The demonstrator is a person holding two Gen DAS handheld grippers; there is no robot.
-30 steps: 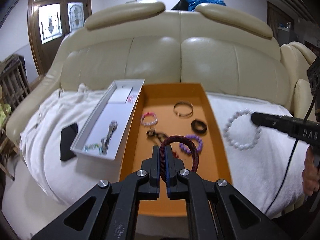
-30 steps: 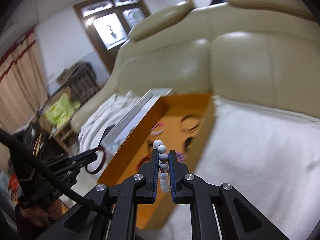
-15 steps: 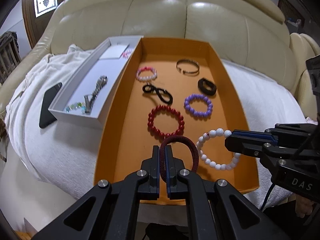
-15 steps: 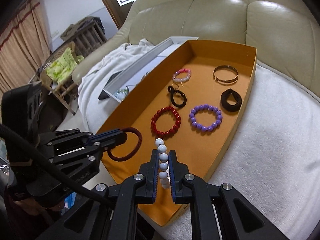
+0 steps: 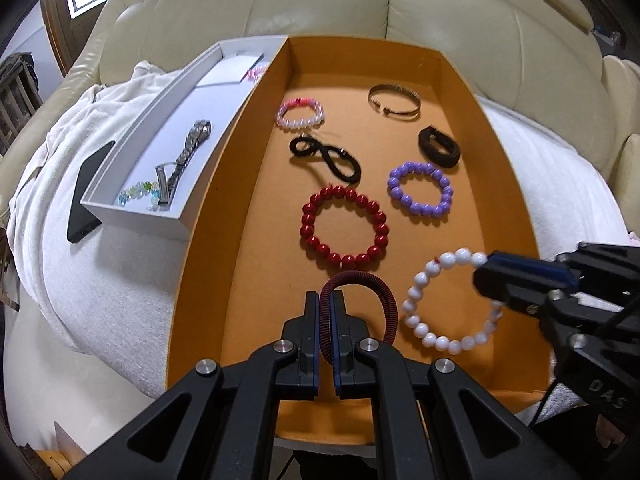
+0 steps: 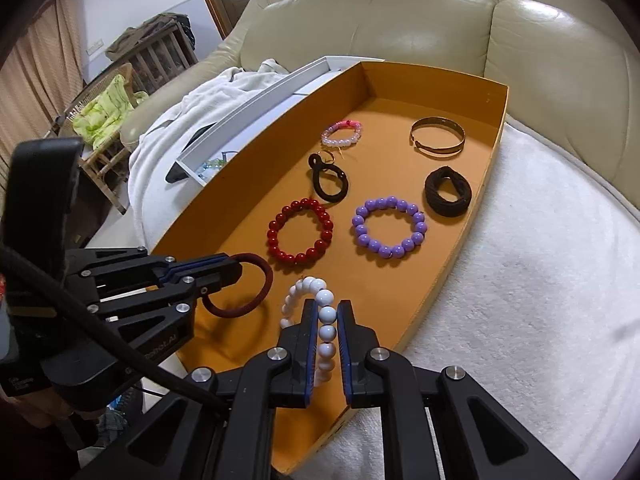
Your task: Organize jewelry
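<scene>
An orange tray point(image 5: 256, 128) point(image 6: 472, 216) lies on a white towel on a sofa. It holds red bead point(image 5: 344, 228) point(image 6: 300, 230), purple bead point(image 5: 420, 194) point(image 6: 390, 226) and pink bead point(image 5: 300, 114) bracelets, a metal bangle point(image 5: 394, 102) and two black bands. My left gripper point(image 5: 326, 300) point(image 6: 236, 270) is shut on a dark red cord bracelet point(image 5: 384, 296) point(image 6: 256, 292) low over the tray's near end. My right gripper point(image 6: 325, 312) point(image 5: 482, 276) has its jaws slightly apart around a white bead bracelet point(image 5: 444, 308) point(image 6: 320, 300), just right of the cord bracelet.
A white box point(image 5: 132, 160) point(image 6: 256, 108) beside the tray's left side holds a metal watch band point(image 5: 184, 156) and pale green beads point(image 5: 138, 192). A black phone point(image 5: 86, 192) lies on the towel left of it. A wicker chair point(image 6: 108, 120) stands beyond the sofa arm.
Both grippers have come down and forward over the tray's near end with their bracelets. The right gripper's jaws have parted a little around the white beads.
</scene>
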